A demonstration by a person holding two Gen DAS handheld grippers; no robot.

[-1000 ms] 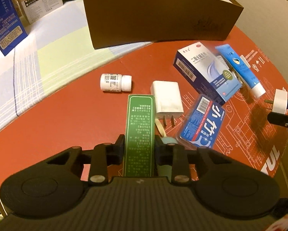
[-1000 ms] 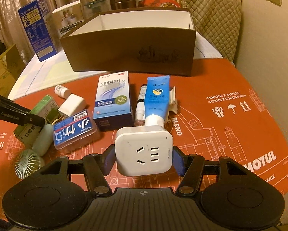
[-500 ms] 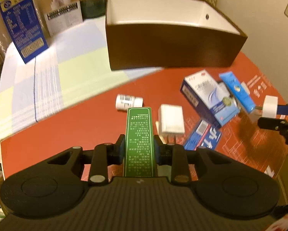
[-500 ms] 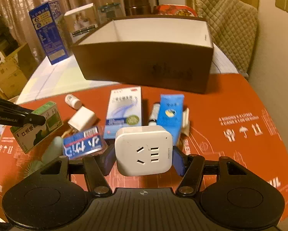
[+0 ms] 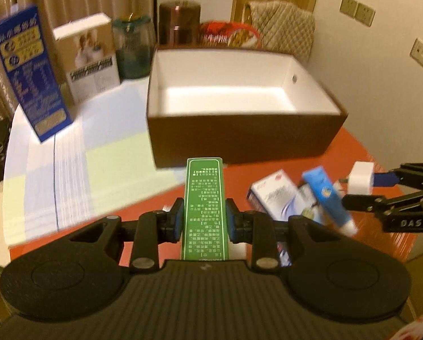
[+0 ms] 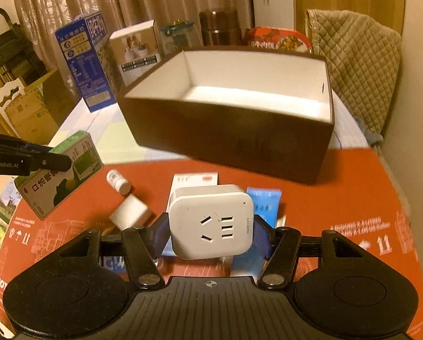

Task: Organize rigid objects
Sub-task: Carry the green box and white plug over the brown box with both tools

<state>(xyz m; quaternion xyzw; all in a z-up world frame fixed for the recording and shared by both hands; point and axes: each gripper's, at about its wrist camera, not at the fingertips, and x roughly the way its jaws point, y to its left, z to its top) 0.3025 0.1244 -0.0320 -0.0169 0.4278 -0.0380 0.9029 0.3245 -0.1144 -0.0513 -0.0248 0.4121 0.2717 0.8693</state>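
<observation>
My left gripper is shut on a green box and holds it in the air short of the open brown box; the green box also shows in the right wrist view. My right gripper is shut on a white socket adapter, held above the red mat, and it shows in the left wrist view. The brown box has a white, empty inside. On the mat lie a white pill bottle, a white charger, a blue-white box and a blue tube.
A tall blue carton and a white product box stand at the back left on the pale cloth. Jars stand behind the brown box. A quilted chair and the wall are to the right.
Both grippers have risen with their objects and moved toward the brown box, whose inside now shows. The items on the mat have not moved.
</observation>
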